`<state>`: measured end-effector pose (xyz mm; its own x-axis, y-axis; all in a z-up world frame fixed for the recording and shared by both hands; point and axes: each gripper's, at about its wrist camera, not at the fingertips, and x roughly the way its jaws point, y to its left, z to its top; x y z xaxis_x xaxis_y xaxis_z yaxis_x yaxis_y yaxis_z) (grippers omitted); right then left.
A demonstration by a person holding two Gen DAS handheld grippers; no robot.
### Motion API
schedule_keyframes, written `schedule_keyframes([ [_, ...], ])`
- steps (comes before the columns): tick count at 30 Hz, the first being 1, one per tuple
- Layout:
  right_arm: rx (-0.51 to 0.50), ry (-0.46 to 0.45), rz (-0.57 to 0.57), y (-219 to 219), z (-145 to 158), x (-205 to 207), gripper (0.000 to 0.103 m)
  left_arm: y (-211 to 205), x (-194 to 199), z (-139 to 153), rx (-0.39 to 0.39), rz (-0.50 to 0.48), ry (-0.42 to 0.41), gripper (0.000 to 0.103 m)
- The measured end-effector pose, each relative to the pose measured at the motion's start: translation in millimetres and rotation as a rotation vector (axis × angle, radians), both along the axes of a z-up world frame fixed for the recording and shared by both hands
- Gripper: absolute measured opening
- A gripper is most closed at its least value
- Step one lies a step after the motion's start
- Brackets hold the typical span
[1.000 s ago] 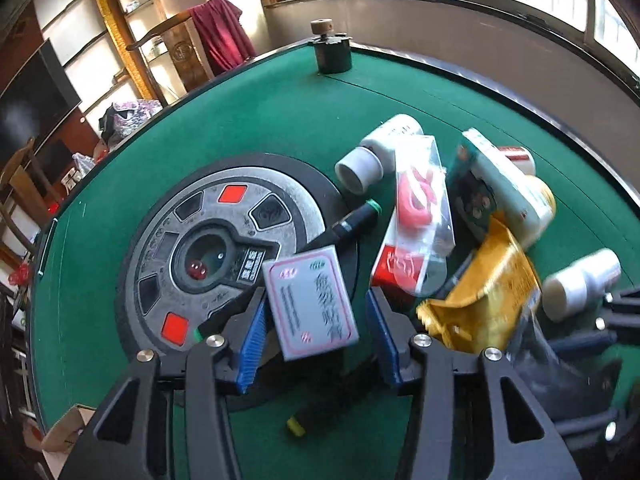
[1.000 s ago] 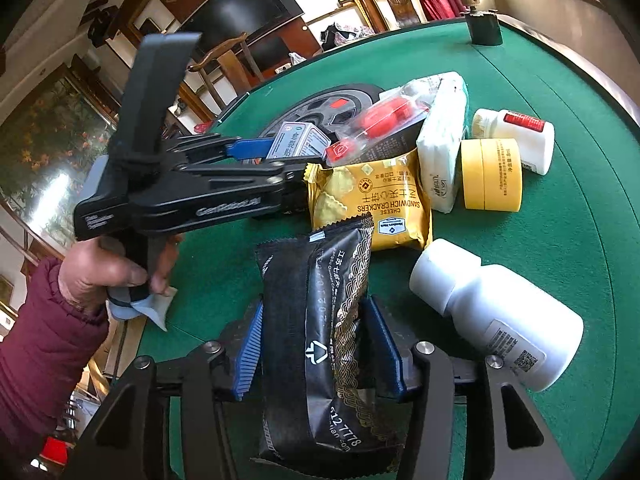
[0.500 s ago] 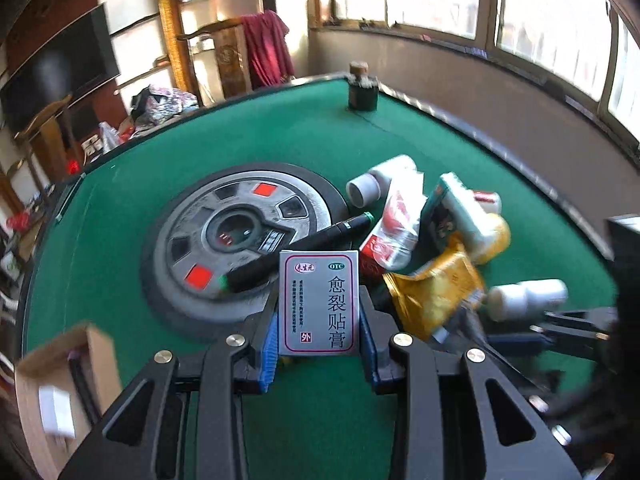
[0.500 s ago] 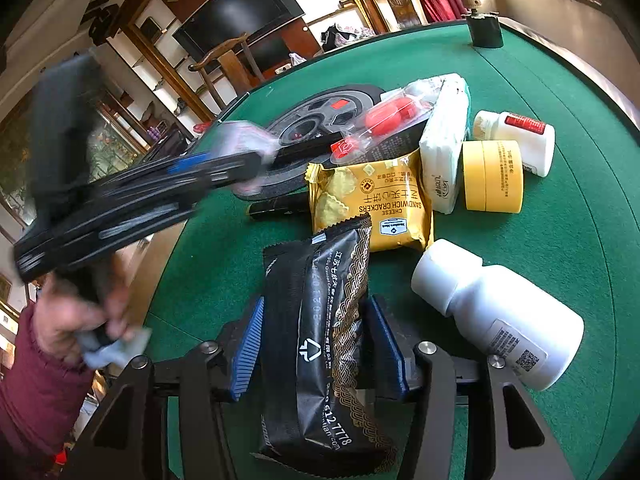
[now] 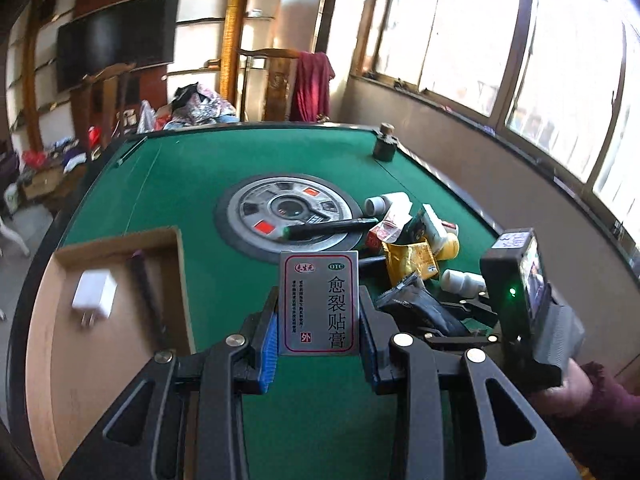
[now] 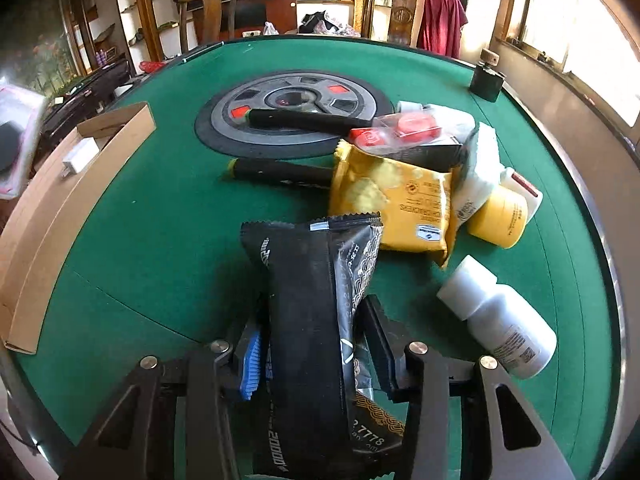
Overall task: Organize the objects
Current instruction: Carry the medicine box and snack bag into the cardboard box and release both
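Up and off the central disc comes the left tongs [image 5: 318,334], pinching the plaster box [image 5: 319,303] upright, cardboard tray [image 5: 120,246] at ten o'clock its likely home, while the right tongs [image 6: 310,354] are closing on the black snack packet [image 6: 312,280] over the green worktop [image 6: 152,216].

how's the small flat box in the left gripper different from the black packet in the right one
The small flat box is stiff, silver-grey with a red border and printed characters; the black packet is a soft, crinkled wrapper with gold pattern. The box sits wholly between its jaws, while the longer packet sticks out well past its jaws, which are closing. Both sit between blue-padded jaws over the green table.
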<state>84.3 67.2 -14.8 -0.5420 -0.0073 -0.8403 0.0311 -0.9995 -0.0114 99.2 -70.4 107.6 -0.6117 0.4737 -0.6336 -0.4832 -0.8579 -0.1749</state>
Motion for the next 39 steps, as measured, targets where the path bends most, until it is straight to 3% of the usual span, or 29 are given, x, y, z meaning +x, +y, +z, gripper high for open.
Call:
schedule_keyframes([
  [10,-0.135,-0.013,0.005,0.2,1.1,22.3,0.048,-75.4,27.1,0.7,0.121,0.11,0.005,0.033],
  [17,-0.238,0.002,0.037,-13.9,21.1,26.7,0.048,-120.2,33.3,1.6,0.138,0.183,0.006,0.033],
  [29,-0.485,0.024,0.173,-72.8,62.2,-9.3,0.049,-196.0,-0.4,10.5,0.063,0.318,-0.012,0.033],
  [39,-0.661,-0.133,0.241,-168.9,41.6,-80.5,0.049,-201.9,-73.9,-31.2,-0.015,0.355,-0.145,0.033],
])
